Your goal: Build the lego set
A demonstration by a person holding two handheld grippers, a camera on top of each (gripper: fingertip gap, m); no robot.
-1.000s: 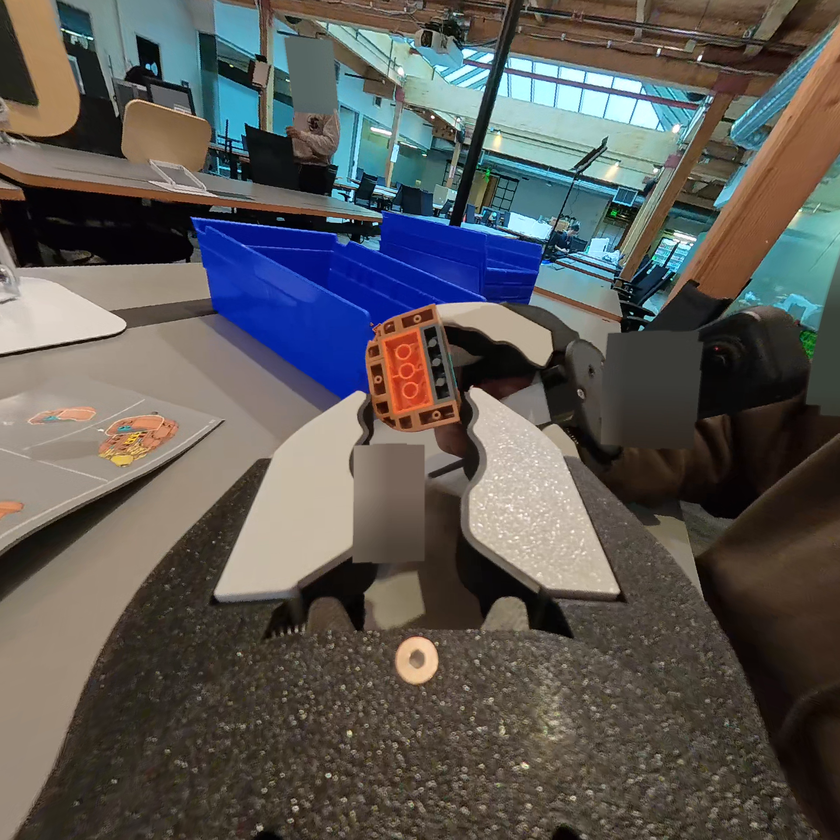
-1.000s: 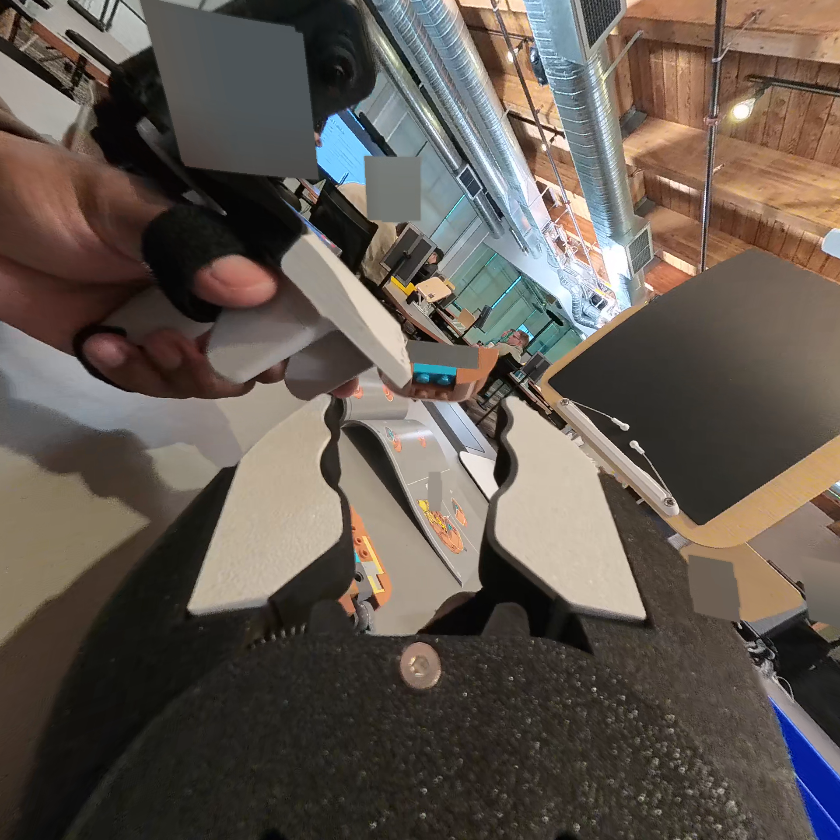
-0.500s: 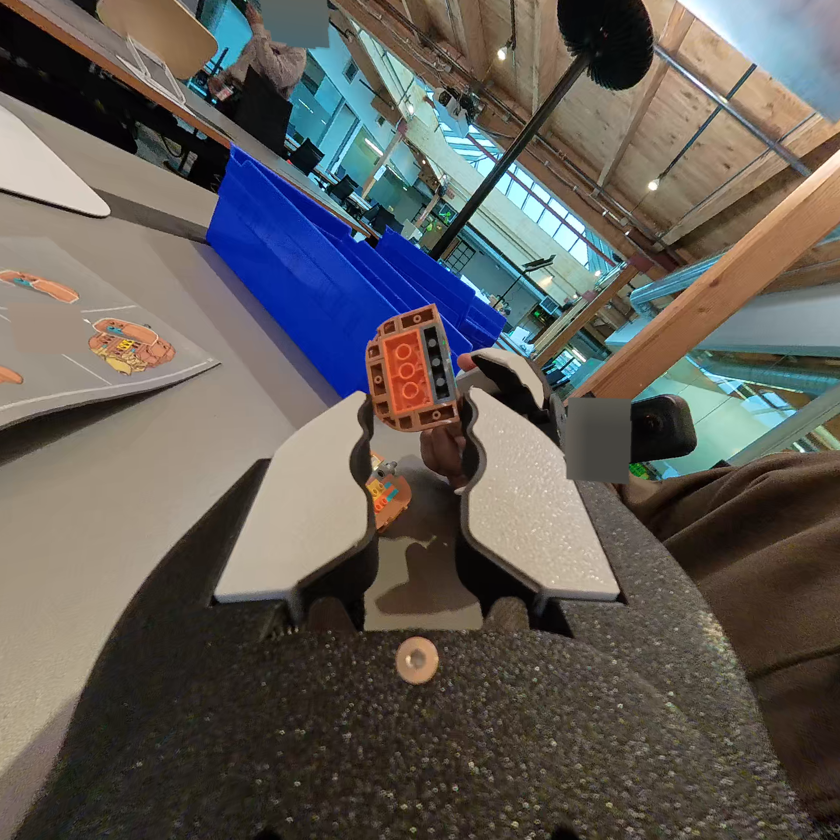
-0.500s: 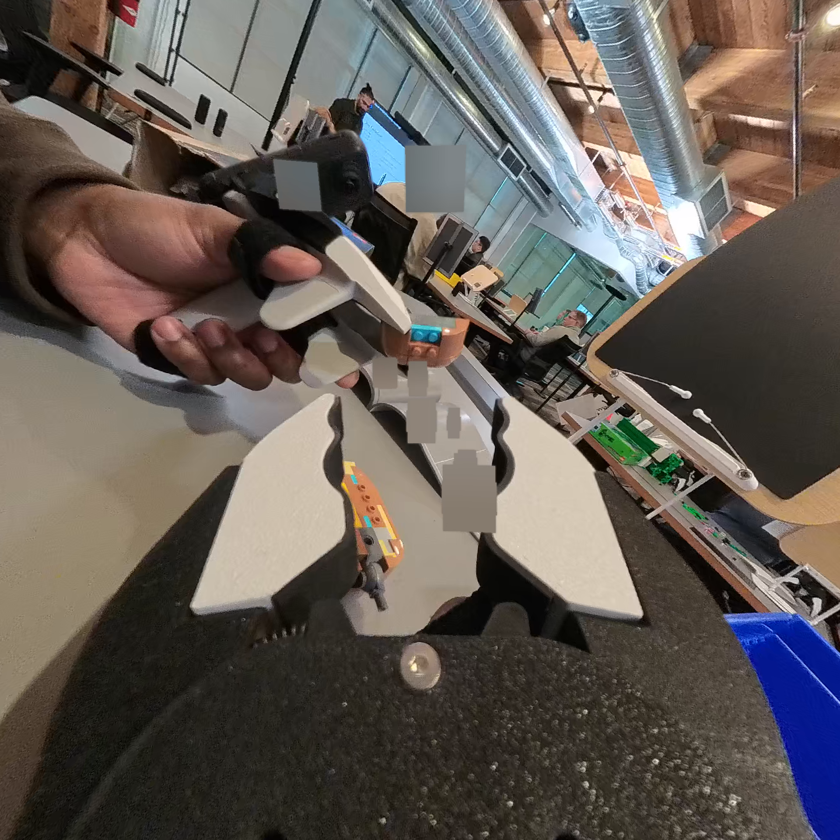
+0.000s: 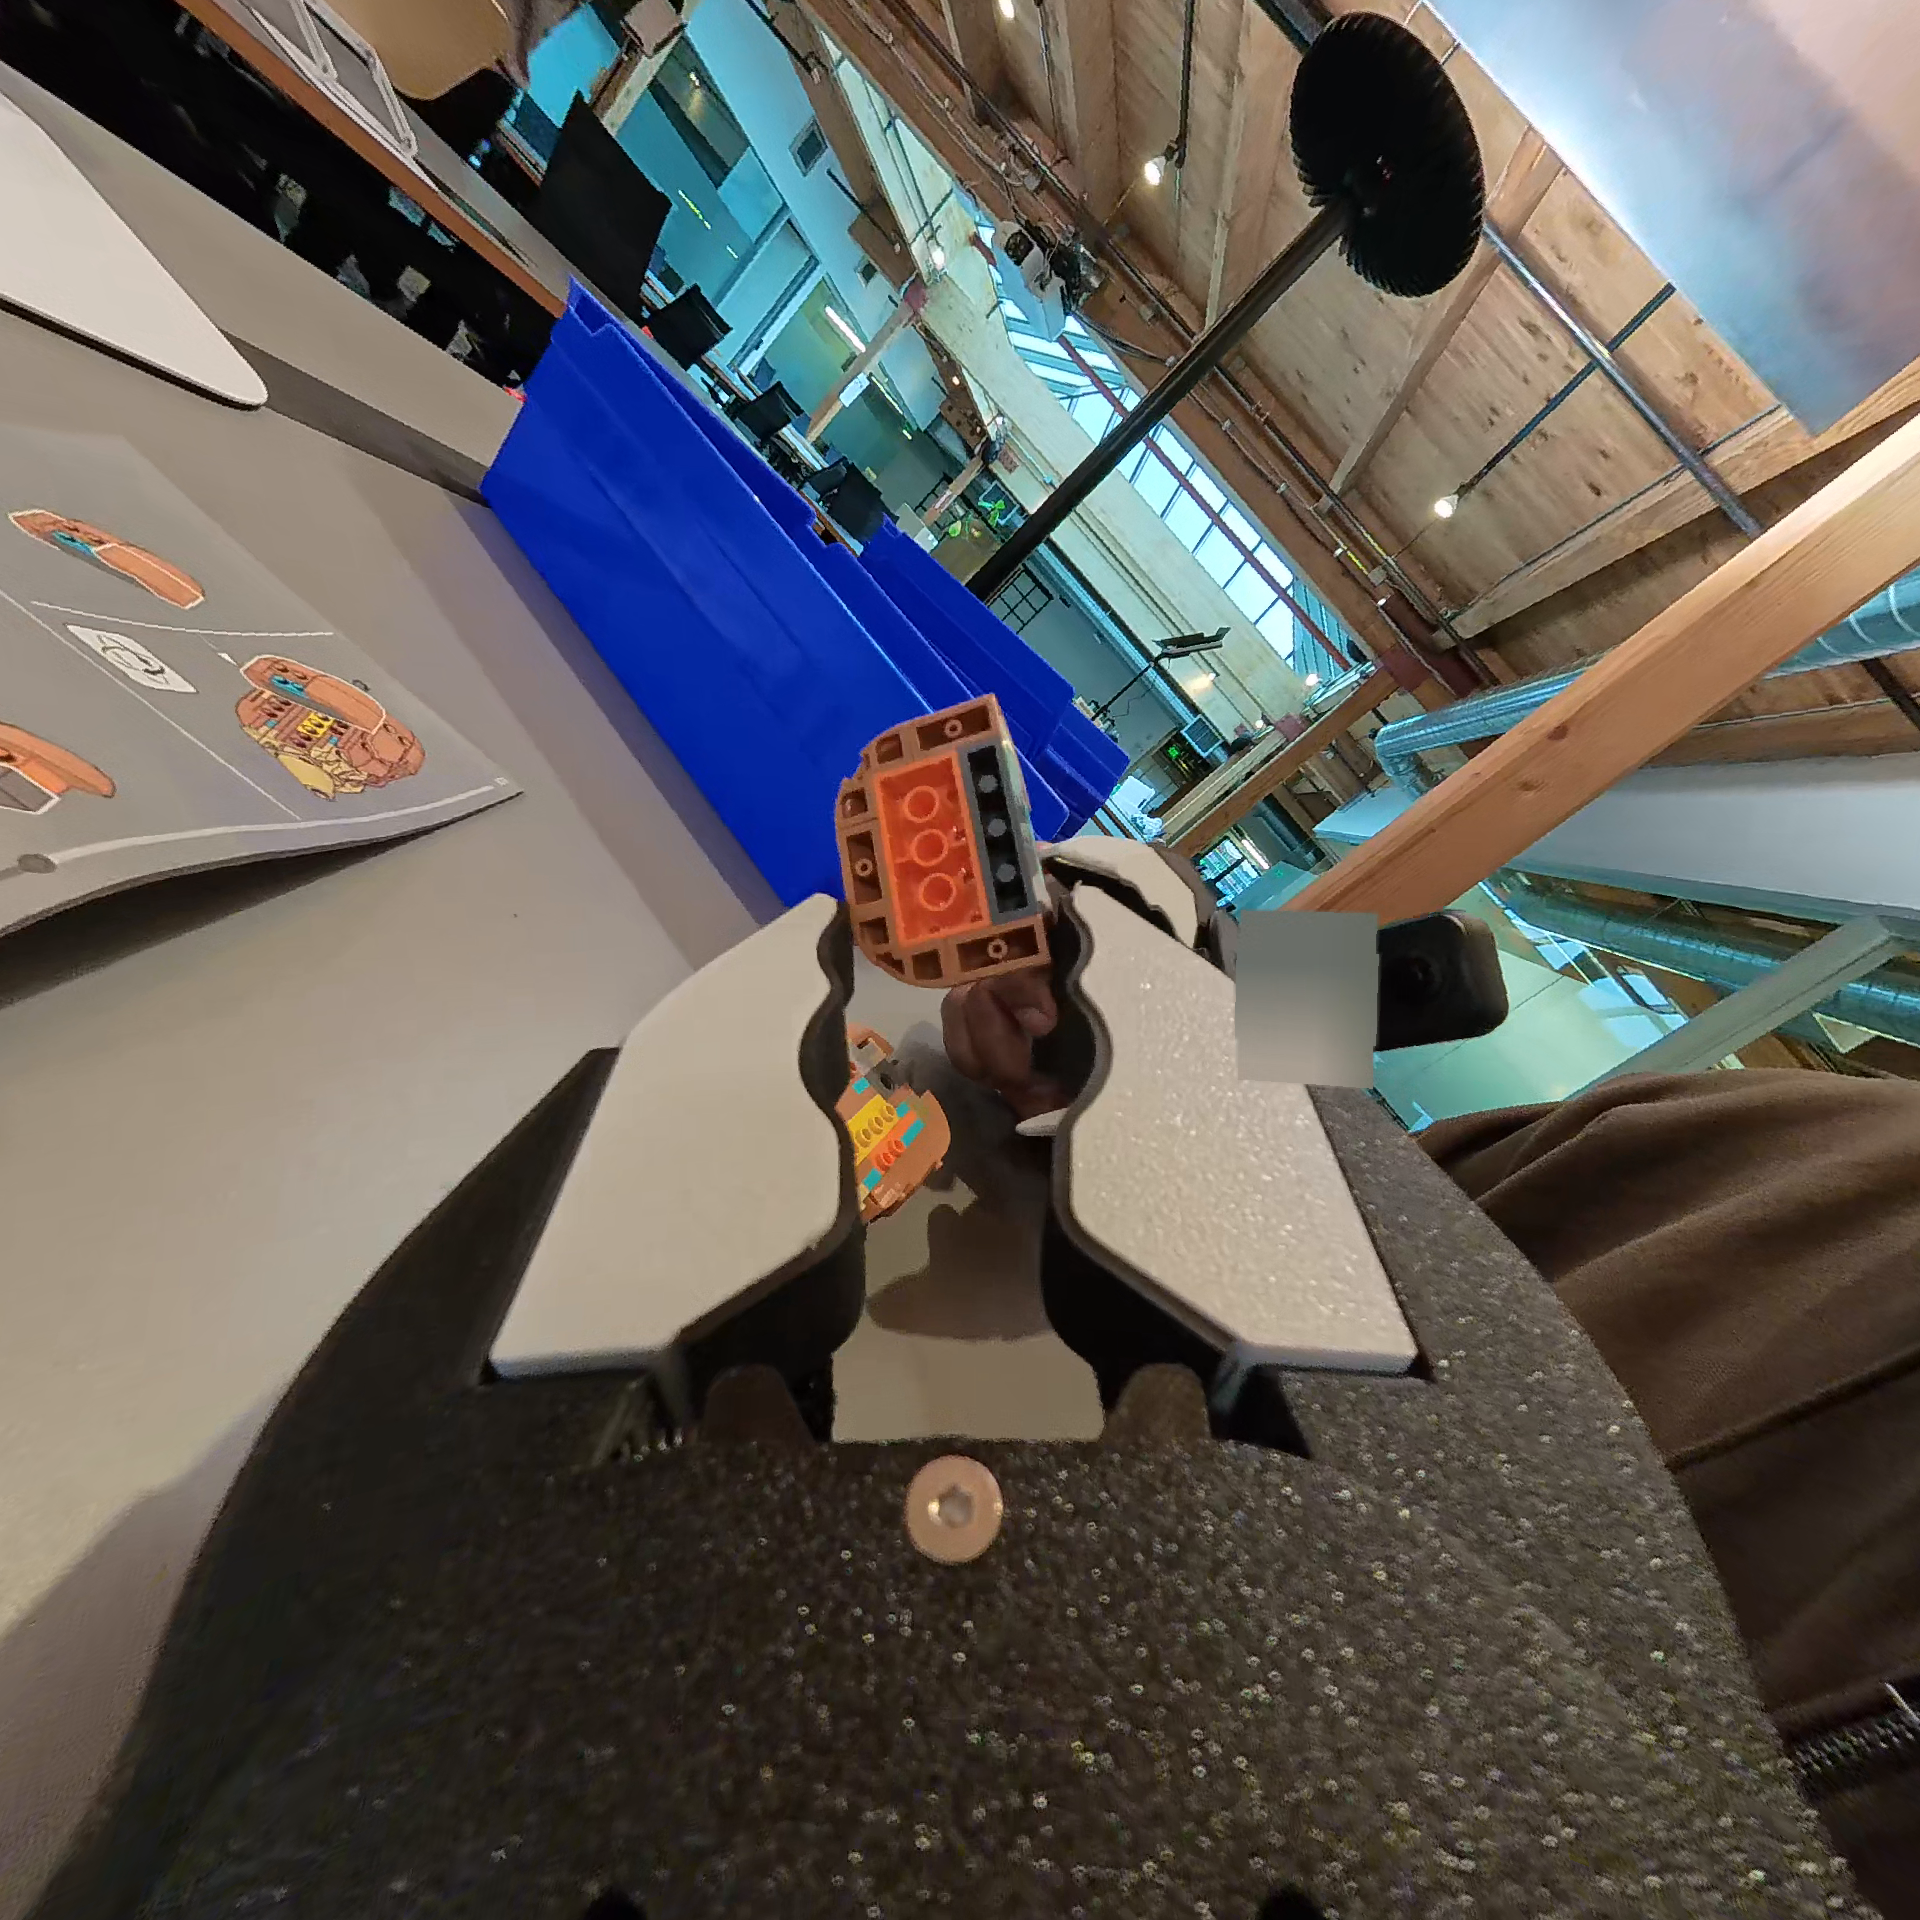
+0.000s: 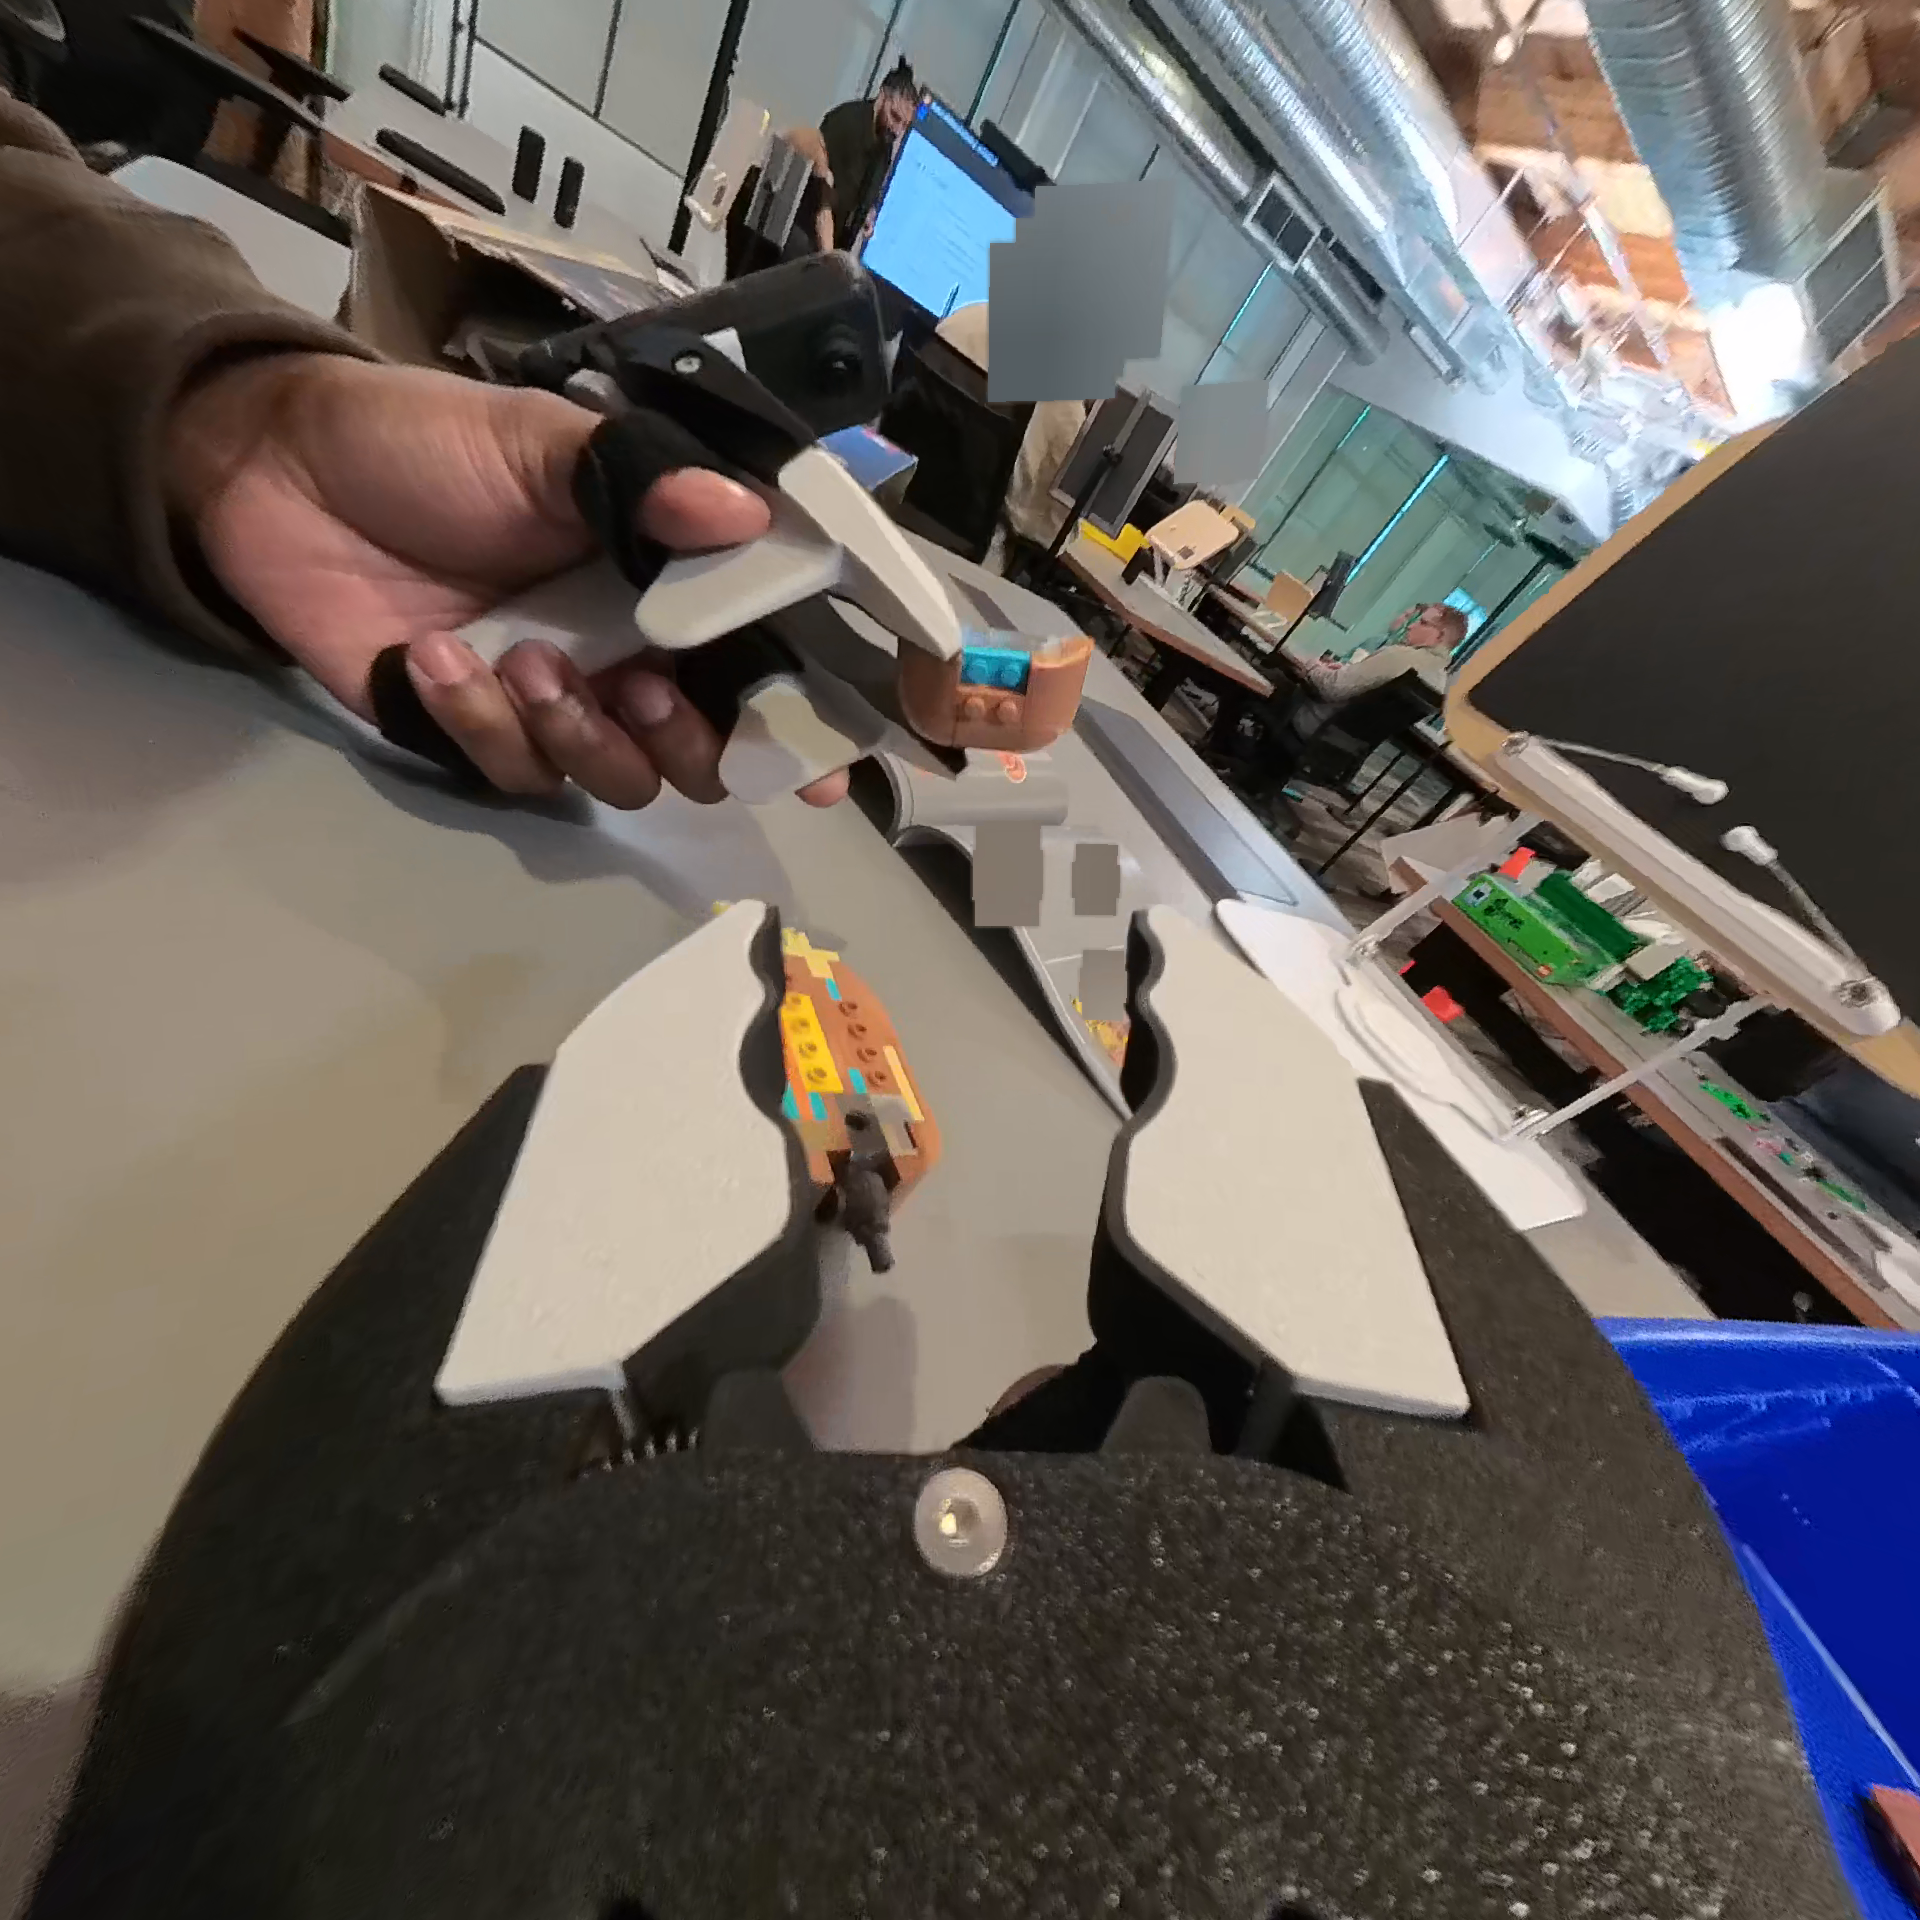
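The left gripper (image 5: 951, 914) clasps a brown-and-orange subassembly (image 5: 940, 842) aloft, the main lego model (image 6: 847, 1081) lying lengthwise at 12 o'clock between the empty, spread right gripper (image 6: 951, 966) (nearer).

Your left wrist cam is sitting low over the grey table (image 5: 312, 1091), tilting up twd the ceiling, w/ its own left gripper (image 5: 945, 935) close in the foreground and the blue bins (image 5: 727, 623) just beyond. Your right wrist cam is looking across the same table (image 6: 260, 935) from the opposite side, facing your left hand (image 6: 436, 582). Both views are sharing the small brown lego piece (image 5: 940, 842) (image 6: 992, 696), the lego build (image 5: 894, 1132) (image 6: 852, 1081) on the table, the instruction booklet (image 5: 208, 707) (image 6: 1060, 935) and the bins (image 6: 1808, 1475).
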